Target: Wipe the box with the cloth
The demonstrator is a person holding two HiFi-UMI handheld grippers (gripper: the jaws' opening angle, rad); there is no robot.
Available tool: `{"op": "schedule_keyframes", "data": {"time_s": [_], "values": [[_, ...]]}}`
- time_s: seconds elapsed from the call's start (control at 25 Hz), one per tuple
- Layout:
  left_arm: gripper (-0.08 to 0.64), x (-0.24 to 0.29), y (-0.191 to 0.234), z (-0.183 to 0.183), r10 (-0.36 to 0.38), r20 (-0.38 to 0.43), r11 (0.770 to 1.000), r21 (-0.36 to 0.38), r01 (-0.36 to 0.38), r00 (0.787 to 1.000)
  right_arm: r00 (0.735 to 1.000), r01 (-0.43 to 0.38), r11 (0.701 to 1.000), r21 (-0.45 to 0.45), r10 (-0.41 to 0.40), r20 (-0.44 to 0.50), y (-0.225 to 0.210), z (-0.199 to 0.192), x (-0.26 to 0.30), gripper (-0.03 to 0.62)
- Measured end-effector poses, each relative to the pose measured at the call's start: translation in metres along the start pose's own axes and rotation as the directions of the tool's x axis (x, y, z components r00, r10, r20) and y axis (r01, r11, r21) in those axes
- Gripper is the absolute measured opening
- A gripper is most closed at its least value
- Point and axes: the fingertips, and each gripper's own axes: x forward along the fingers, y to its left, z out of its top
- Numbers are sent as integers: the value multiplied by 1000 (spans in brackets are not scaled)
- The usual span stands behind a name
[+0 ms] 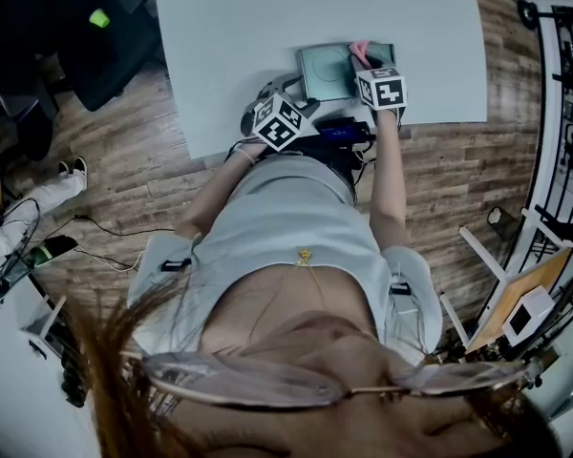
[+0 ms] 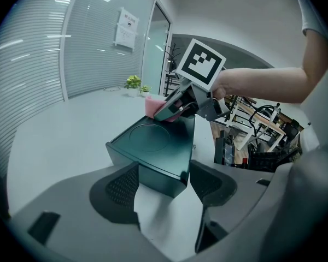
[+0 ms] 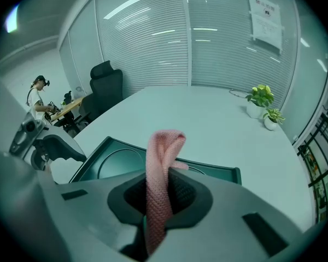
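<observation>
Left fingers (image 2: 120, 192): closed against the near corner of the box (image 2: 158, 143), one on each side face, so the left gripper (image 2: 164, 190) holds it down low.
Right fingers (image 3: 183, 192): pinched tight on the cloth (image 3: 161, 157); the right gripper (image 3: 161, 198) is over the box top, on the side away from the left gripper.
Cloth: pink knit, folded into a loop that stands up out of the fingers, with its end on the box top.
Box: dark green, with a ring pressed into its flat top. It sits near the bench edge closest to the person.
Bench (image 3: 218, 119): pale, with two small potted plants (image 3: 261, 100) at the far side.
Around: a black chair (image 3: 106, 86) beside the bench, on a wood floor (image 1: 143, 189).
</observation>
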Motion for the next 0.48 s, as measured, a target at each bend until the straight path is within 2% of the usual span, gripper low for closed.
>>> {"op": "schedule_keyframes", "data": {"time_s": [0.12, 0.48], "values": [[288, -1, -1, -1, -1, -1, 1000, 4, 1, 1000, 1000, 7, 1000, -16, -7, -5, 4, 1, 0, 37], [288, 0, -1, -1, 6, -6, 1000, 24, -6, 1000, 997, -80, 997, 0, 80, 1, 28, 11, 6, 37]]}}
